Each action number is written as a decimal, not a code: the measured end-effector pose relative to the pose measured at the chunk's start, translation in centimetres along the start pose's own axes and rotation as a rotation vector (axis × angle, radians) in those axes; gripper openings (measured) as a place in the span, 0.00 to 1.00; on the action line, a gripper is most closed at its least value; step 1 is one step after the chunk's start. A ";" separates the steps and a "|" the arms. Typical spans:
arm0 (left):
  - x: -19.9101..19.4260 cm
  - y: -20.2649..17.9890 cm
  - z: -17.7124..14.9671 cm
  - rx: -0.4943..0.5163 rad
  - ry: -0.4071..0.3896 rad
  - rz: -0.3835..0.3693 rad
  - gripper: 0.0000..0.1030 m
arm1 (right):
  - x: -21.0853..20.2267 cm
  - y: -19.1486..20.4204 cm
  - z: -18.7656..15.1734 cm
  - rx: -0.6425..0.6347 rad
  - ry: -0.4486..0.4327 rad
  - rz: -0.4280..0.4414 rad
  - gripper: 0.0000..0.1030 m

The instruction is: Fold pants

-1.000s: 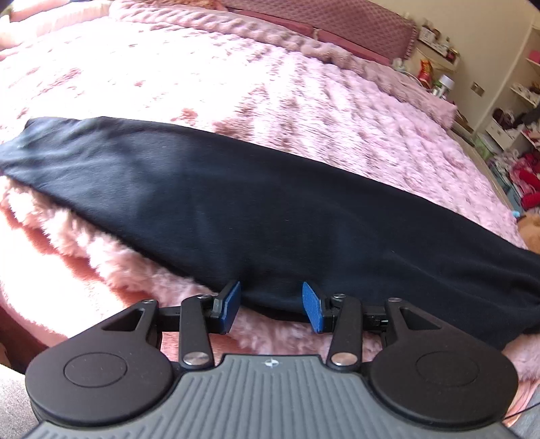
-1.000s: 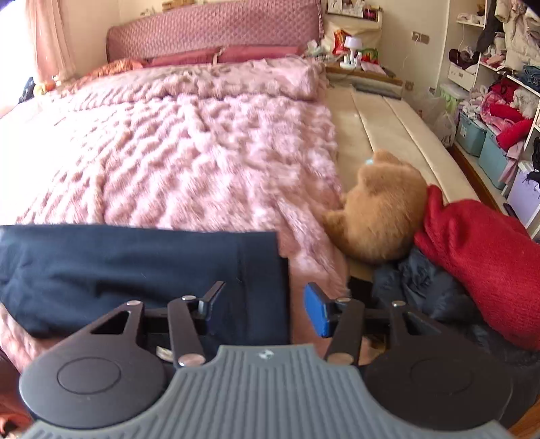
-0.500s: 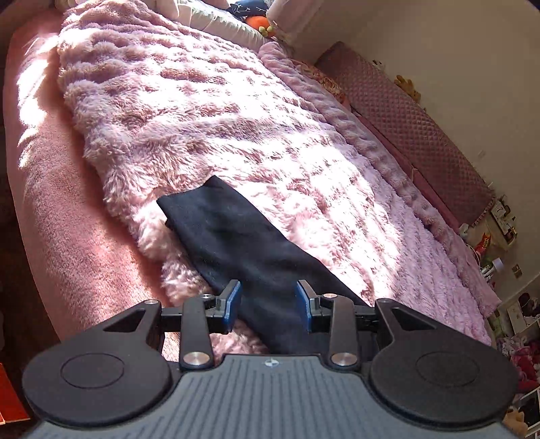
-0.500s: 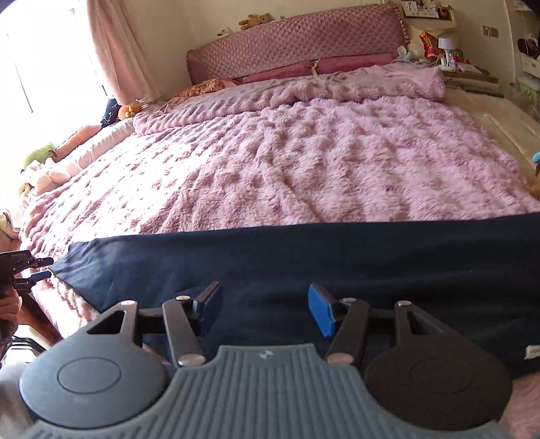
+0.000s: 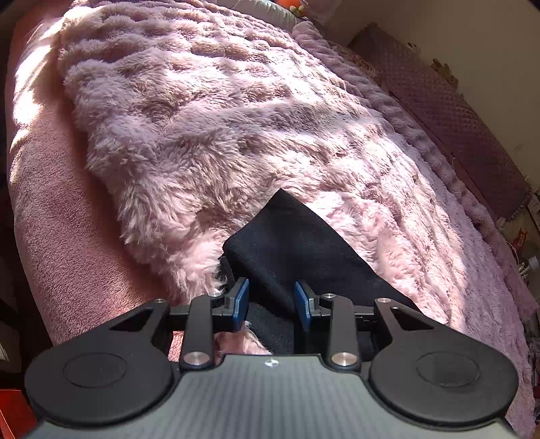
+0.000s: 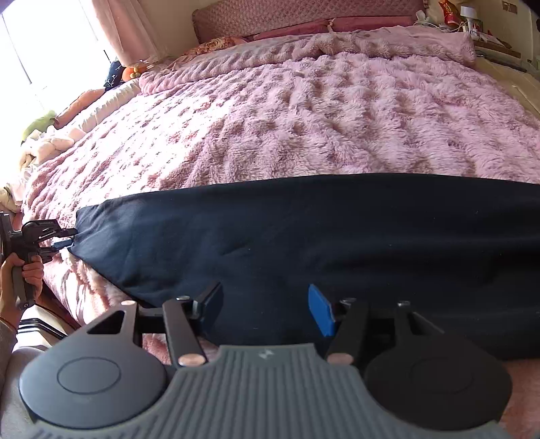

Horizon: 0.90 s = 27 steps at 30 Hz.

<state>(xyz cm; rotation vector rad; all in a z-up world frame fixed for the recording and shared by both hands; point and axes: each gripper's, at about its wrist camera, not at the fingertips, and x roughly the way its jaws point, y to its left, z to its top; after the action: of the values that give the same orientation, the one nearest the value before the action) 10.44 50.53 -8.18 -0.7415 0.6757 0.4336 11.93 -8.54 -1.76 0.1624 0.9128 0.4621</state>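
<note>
Dark navy pants (image 6: 320, 236) lie flat as a long strip across the near part of a pink fluffy blanket (image 6: 320, 118). In the left wrist view I see their narrow end (image 5: 290, 243). My left gripper (image 5: 271, 304) is open, with its blue pads on either side of that end's near edge. It also shows from the side in the right wrist view (image 6: 64, 238), at the pants' left corner. My right gripper (image 6: 266, 310) is open over the near edge of the pants, around mid-length.
The bed's left edge has a pink sheet (image 5: 67, 236) falling away. The headboard (image 6: 303, 17) and pillows are far behind. Soft toys (image 6: 131, 72) and bedding lie along the far left side. A bedside shelf with small items (image 6: 469, 20) stands at the far right.
My left gripper has moved closer to the pants' end, and its jaws now straddle the cloth edge. My right gripper has slid left along the pants from the waist end to mid-length.
</note>
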 end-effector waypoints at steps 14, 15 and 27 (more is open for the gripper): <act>-1.6 6.0 0.2 -0.355 0.043 -0.230 0.35 | 1.8 0.7 -1.3 -0.035 0.053 0.017 0.52; -1.6 6.2 0.2 -0.357 0.043 -0.224 0.35 | 1.9 0.7 -1.4 -0.032 0.054 0.019 0.52; -2.1 7.1 0.3 -0.438 0.027 -0.268 0.35 | 2.6 0.9 -1.6 -0.049 0.063 0.022 0.53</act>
<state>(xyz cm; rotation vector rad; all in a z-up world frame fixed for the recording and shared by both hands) 4.91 55.21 -9.92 -1.2376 0.5001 0.3272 11.76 -6.65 -4.33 0.1143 0.9610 0.5120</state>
